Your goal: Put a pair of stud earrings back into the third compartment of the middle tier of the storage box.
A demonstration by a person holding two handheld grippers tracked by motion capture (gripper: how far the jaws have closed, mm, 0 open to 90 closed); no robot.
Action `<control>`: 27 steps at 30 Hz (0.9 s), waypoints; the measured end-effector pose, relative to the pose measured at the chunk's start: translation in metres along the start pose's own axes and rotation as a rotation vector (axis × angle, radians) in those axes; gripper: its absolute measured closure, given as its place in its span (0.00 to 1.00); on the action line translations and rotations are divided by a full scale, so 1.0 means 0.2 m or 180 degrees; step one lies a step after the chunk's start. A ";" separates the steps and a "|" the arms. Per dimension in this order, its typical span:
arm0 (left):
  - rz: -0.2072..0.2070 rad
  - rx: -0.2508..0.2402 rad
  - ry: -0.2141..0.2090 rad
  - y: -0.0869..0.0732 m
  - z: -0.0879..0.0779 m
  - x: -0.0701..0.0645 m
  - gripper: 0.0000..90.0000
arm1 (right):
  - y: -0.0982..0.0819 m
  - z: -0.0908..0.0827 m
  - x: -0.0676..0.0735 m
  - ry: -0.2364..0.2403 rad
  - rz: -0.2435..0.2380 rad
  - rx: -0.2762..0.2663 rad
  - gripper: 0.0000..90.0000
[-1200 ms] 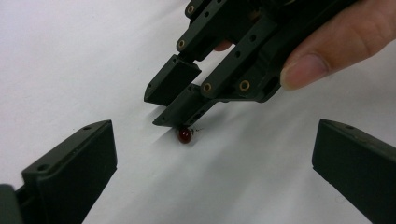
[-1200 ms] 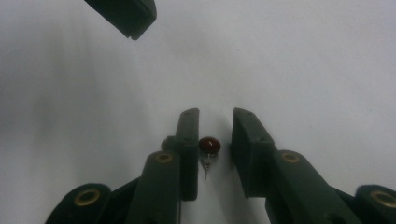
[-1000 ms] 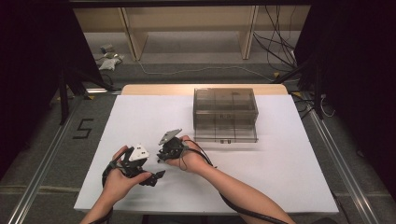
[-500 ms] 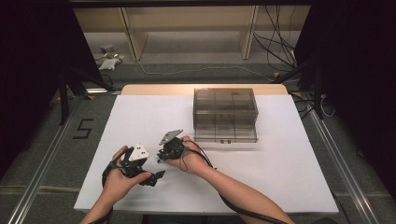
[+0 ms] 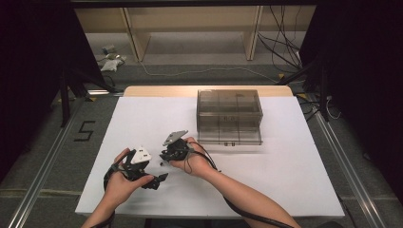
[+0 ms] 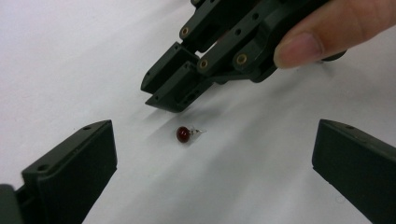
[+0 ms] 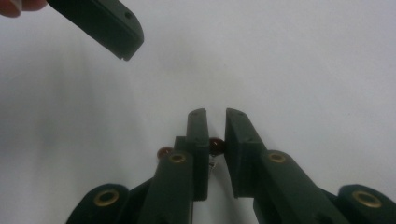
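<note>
Left tongs [image 5: 159, 178]: black body with a white plate on top and a black cable. Right tongs [image 5: 164, 156]: black, with a grey three-cornered plate, brass-coloured screws at the joints and a trailing black cable. Forearms bare, no sleeves visible.

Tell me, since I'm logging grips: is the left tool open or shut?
Open: the left tool has its jaws far apart, with the red bead lying free on the table.

Black "5" on grey floor [image 5: 84, 131]
</note>
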State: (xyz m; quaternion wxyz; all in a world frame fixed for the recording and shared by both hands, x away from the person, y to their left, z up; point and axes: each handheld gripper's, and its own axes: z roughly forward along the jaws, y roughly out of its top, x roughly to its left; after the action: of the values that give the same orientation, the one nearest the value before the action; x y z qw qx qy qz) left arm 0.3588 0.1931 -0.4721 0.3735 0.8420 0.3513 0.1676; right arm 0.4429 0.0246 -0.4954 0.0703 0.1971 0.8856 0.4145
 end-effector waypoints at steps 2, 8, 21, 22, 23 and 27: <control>-0.0006 0.0001 0.0005 0.00 0.00 0.00 0.00 | 0.00 -0.01 0.00 -0.0007 -0.0020 -0.0018 0.90; -0.0004 0.0004 0.0005 0.00 0.00 0.00 0.00 | 0.02 -0.04 -0.01 -0.0021 -0.0020 -0.0092 0.90; -0.0015 -0.0001 0.0005 0.00 0.00 0.00 0.00 | 0.04 -0.10 -0.01 -0.0029 -0.0088 -0.0176 0.90; -0.0016 -0.0002 0.0003 0.00 0.00 0.00 0.00 | 0.04 -0.11 -0.01 -0.0040 -0.0088 -0.0185 0.90; -0.0009 -0.0004 0.0002 0.00 0.00 0.00 0.00 | 0.04 -0.11 -0.01 -0.0038 -0.0090 -0.0188 0.90; -0.0015 -0.0003 0.0007 0.00 0.00 0.00 0.00 | 0.04 -0.13 -0.01 -0.0045 -0.0088 -0.0193 0.90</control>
State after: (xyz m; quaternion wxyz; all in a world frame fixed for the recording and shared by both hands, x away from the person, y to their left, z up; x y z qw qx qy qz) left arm 0.3586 0.1926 -0.4723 0.3739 0.8408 0.3536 0.1678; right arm 0.4405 0.0109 -0.4726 0.0883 0.1857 0.8747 0.4388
